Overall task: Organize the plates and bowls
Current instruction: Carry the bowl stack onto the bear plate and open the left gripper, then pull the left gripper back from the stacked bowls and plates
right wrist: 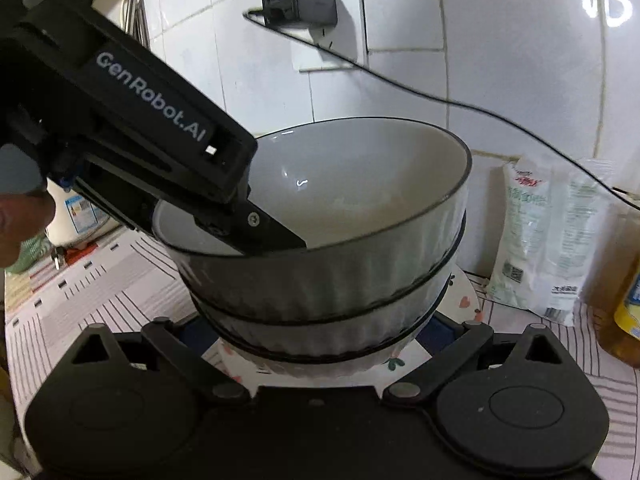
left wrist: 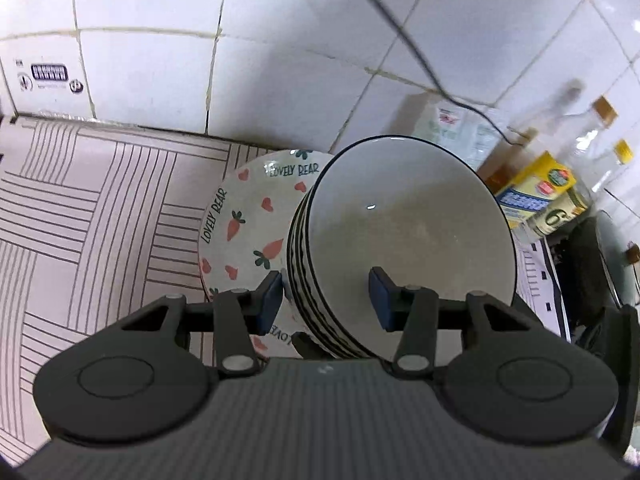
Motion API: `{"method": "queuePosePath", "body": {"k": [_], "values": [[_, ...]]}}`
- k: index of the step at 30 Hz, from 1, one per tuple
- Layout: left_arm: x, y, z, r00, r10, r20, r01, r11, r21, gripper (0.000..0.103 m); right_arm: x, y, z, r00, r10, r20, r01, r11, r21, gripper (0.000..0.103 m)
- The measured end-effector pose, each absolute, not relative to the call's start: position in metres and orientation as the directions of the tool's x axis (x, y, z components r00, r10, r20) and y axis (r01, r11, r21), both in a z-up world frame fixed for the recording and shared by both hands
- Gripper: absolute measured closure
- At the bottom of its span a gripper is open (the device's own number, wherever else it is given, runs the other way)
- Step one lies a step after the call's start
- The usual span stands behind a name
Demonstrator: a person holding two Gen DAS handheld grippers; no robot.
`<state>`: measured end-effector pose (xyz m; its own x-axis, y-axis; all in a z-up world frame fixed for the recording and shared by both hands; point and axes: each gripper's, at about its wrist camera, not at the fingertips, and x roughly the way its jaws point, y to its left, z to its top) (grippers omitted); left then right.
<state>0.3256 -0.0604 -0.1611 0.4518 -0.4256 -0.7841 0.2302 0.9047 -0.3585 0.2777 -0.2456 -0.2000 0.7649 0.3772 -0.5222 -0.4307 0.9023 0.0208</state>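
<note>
Nearest in the left wrist view, the left gripper [left wrist: 325, 300] partly closed on the wall of a stack of grey glazed ceramic bowls with dark rims and ribbed outsides [left wrist: 408, 220]: one blue pad [left wrist: 270, 300] against the ribbed outside, the other inside the top bowl, the nested walls pinched between them. Seen from the right wrist, the same black finger reaching over the near-left rim and down into the top bowl, with part of a person's hand [right wrist: 20, 224] at the left edge. Nearest in that view, the right gripper [right wrist: 316, 332] spread wide around the foot of the stack, blue pads mostly hidden behind the lowest bowl; cannot tell whether pressing on anything. Under the stack and showing past it on the left, a white ceramic plate printed with carrots, hearts and "LOVELY BEAR" [left wrist: 240, 216], tilted in the left wrist view; cannot tell whether resting on the counter. Below and to the left, a pale counter sheet with dark line patterns [left wrist: 80, 200]. Further right, a yellow carton [left wrist: 536, 188] and clear glass bottles [left wrist: 588, 136], blurred, beside a white printed plastic bag [right wrist: 532, 240]. Farthest, a white tiled wall [left wrist: 280, 60] with a black plug-in adapter [right wrist: 300, 0] and a black cable [left wrist: 400, 32] trailing down to the right.
</note>
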Motion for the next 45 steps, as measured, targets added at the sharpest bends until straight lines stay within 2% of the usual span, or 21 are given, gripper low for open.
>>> {"method": "queuePosePath", "body": {"k": [16, 34, 39, 45], "values": [[0.353, -0.072, -0.187, 0.436, -0.368, -0.821, 0.202, 0.929, -0.310, 0.058, 0.315, -0.239, -0.223, 0.713, 0.382, -0.588, -0.466, 0.884, 0.010, 0.002], [0.357, -0.067, -0.190, 0.445, -0.363, -0.819, 0.158, 0.932, -0.327, 0.057, 0.314, -0.222, -0.225, 0.725, 0.347, -0.594, -0.439, 0.898, -0.011, 0.002], [0.350, -0.068, -0.183, 0.473, -0.326, -0.819, 0.130, 0.945, -0.301, 0.054, 0.308, -0.213, -0.217, 0.724, 0.311, -0.616, -0.412, 0.911, -0.024, 0.002], [0.333, -0.060, -0.166, 0.493, -0.337, -0.802, 0.113, 0.939, -0.325, 0.049, 0.285, -0.217, -0.203, 0.726, 0.302, -0.617, -0.361, 0.932, 0.031, 0.002]]}}
